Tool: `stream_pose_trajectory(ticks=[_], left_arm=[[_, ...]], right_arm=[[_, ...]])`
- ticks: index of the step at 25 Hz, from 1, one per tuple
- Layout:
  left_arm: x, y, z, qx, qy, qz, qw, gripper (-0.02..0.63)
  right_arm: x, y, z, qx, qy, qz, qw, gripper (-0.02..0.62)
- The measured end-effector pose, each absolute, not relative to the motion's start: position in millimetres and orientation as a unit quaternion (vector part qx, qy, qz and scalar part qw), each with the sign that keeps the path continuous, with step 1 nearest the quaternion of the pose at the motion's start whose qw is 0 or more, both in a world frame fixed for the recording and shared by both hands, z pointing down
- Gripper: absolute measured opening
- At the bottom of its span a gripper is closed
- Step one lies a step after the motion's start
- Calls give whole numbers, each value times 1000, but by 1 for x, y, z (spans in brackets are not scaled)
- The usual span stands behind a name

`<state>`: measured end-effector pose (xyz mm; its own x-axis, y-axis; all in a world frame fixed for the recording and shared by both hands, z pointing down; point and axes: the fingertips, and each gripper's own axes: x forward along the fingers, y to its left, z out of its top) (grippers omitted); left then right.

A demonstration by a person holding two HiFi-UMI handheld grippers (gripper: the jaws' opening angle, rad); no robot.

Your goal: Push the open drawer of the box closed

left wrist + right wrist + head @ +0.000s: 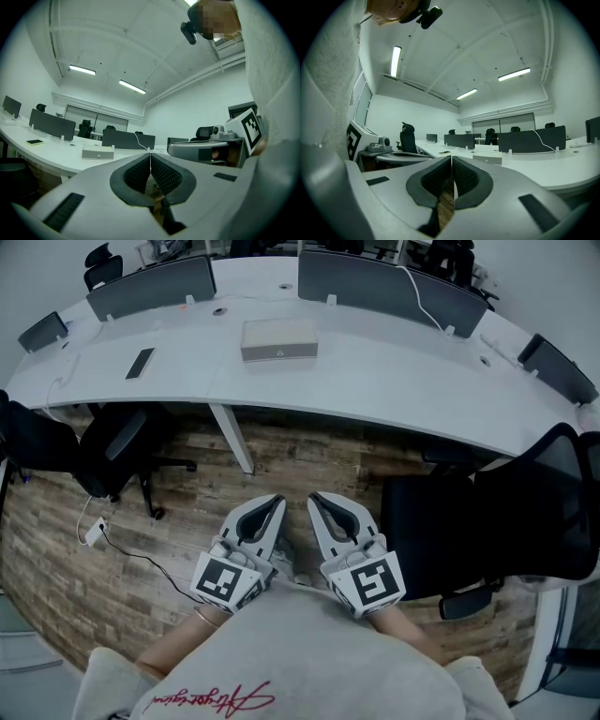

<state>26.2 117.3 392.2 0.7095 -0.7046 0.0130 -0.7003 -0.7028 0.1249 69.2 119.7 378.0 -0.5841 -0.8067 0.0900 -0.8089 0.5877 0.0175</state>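
The box (279, 339) is a low, pale grey case on the curved white desk (375, 381), far ahead of both grippers. It also shows small in the left gripper view, box (97, 153), and in the right gripper view, box (487, 159). From here I cannot tell how far its drawer stands out. My left gripper (275, 503) and right gripper (318, 500) are held side by side close to the person's body, above the wooden floor. Both are shut with nothing between the jaws: left gripper (150, 157), right gripper (452, 162).
Black office chairs stand at the left (112, 442) and right (487, 521) of the desk's near side. A white desk leg (234, 437) is straight ahead. Dark divider screens (375, 282) line the desk's far edge. A dark flat item (140, 363) lies on the desk, and a cable (131, 549) on the floor.
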Motion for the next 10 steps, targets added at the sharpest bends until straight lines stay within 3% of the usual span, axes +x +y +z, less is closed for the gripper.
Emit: stream_pose_trajectory(ticks=[10], left_arm=[[34, 117, 392, 924, -377, -13, 68, 18]], right_arm=[[77, 119, 382, 456, -889, 14, 47, 23]])
